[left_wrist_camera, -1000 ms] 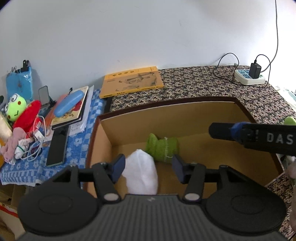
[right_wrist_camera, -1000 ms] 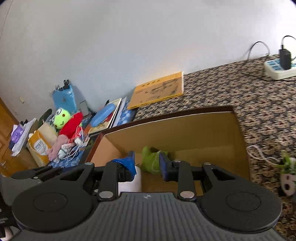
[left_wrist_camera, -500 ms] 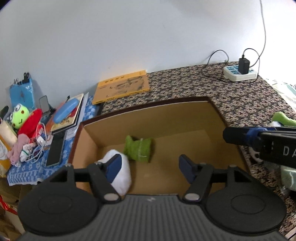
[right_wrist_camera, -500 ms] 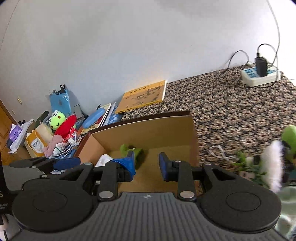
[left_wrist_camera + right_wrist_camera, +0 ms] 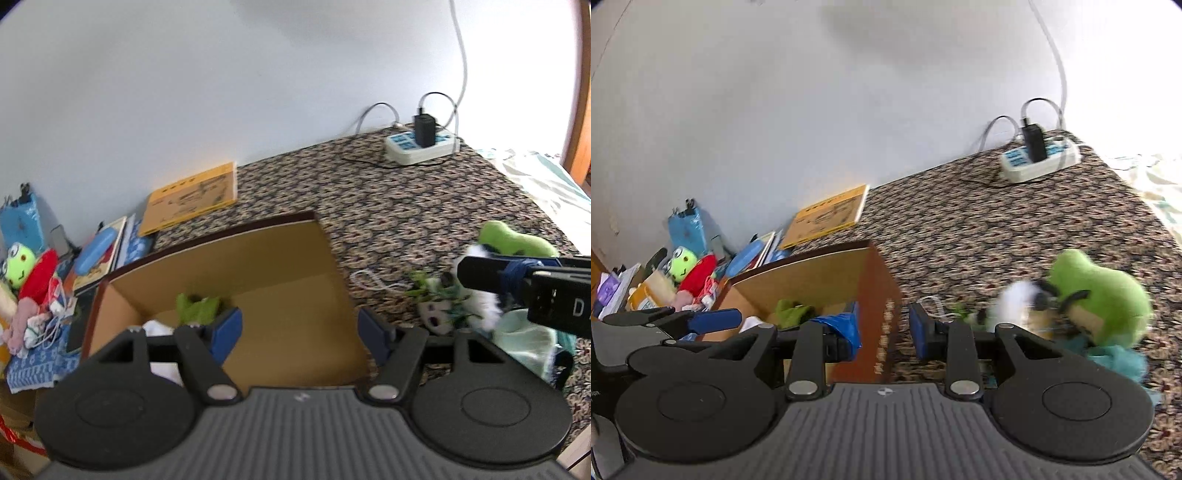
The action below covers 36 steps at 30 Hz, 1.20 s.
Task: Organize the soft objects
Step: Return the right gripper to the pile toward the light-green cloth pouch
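Now | green plush toy — light, squashy; pinch its body | left gripper spread, empty | right gripper parted, empty

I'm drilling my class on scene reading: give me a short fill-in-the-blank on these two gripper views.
1. The small green soft thing lies inside the cardboard ____.
2. The yellow booklet lies flat beside the ____.
3. A black charger is plugged into the white ____.
4. The jaws of the left gripper hold ____.

Missing words: box; wall; power strip; nothing
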Each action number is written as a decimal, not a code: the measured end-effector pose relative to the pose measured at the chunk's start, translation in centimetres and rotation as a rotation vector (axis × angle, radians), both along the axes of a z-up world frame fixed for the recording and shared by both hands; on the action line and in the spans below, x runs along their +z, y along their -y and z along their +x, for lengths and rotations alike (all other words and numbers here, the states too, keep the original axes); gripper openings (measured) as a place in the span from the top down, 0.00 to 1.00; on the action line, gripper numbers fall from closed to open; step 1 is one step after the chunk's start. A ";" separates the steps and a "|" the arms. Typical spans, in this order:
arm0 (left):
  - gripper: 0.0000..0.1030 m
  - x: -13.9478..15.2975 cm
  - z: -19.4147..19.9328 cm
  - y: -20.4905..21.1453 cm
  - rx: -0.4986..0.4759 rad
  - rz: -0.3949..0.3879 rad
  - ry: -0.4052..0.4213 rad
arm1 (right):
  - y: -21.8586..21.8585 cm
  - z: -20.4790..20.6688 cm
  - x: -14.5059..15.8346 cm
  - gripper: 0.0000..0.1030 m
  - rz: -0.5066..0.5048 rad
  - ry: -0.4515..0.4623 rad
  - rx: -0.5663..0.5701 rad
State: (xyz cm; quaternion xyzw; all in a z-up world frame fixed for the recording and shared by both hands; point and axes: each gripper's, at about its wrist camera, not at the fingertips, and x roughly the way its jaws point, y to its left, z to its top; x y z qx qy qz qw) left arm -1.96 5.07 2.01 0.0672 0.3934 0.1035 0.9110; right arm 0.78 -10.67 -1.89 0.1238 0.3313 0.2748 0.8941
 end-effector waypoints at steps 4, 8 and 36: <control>0.32 -0.2 0.9 2.4 -0.042 0.004 -0.002 | 2.6 0.1 -0.3 0.88 0.005 -0.005 -0.036; 0.32 -0.5 1.8 4.7 -0.093 0.006 -0.004 | 5.0 0.0 -0.6 0.88 0.001 -0.018 -0.079; 0.30 -4.6 3.4 11.5 -0.267 -0.045 -0.117 | 12.3 -0.3 -5.1 0.88 -0.040 -0.174 -0.212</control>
